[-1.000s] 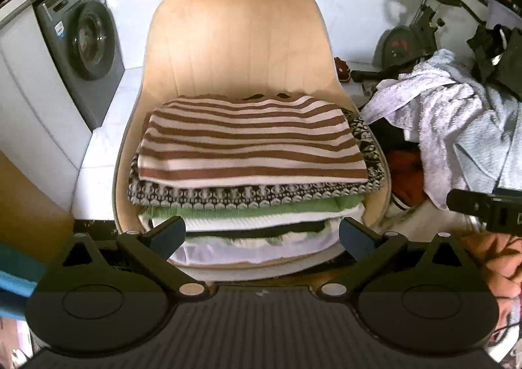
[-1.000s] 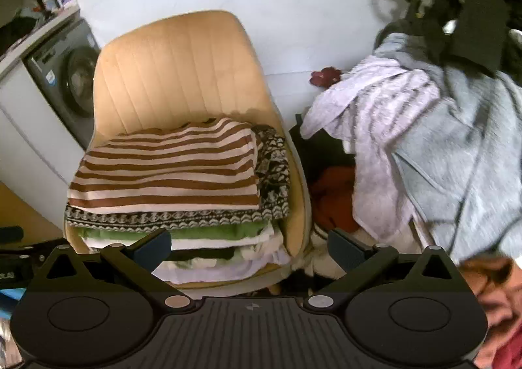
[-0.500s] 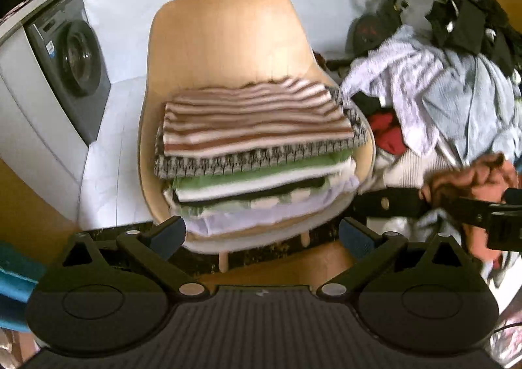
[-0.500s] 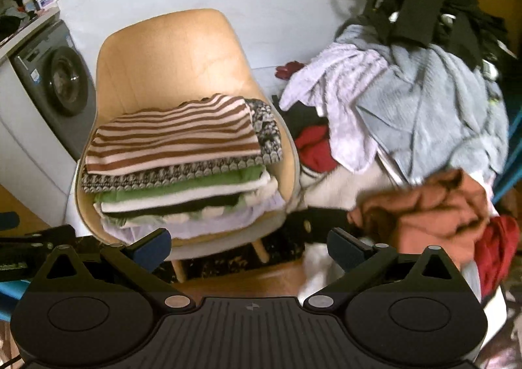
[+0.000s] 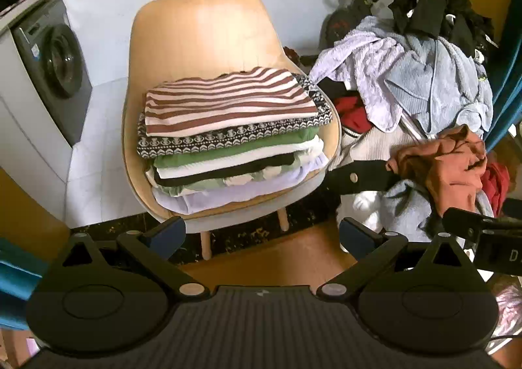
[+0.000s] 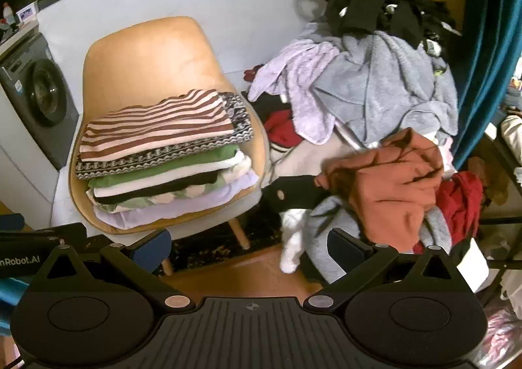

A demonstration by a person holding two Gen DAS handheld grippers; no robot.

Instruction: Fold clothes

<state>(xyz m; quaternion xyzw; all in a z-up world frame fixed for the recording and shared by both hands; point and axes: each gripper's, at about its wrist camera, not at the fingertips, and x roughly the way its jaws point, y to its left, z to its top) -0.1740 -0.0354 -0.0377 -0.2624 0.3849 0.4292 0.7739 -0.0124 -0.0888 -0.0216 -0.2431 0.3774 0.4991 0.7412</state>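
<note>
Two open, empty grippers, left [image 5: 262, 235] and right [image 6: 249, 245], low in frame; folded stack [image 5: 231, 137] on tan chair [image 5: 202, 30] at centre, rust-orange garment [image 6: 388, 186] at right.

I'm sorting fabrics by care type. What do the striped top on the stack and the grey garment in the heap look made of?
The brown-and-cream striped folded top looks like a smooth, matte knit, probably cotton jersey: it lies flat with soft edges. The pale grey garment looks fleecy or terry-like, with a fuzzy, nubbly surface; the exact fibre can't be told.
</note>
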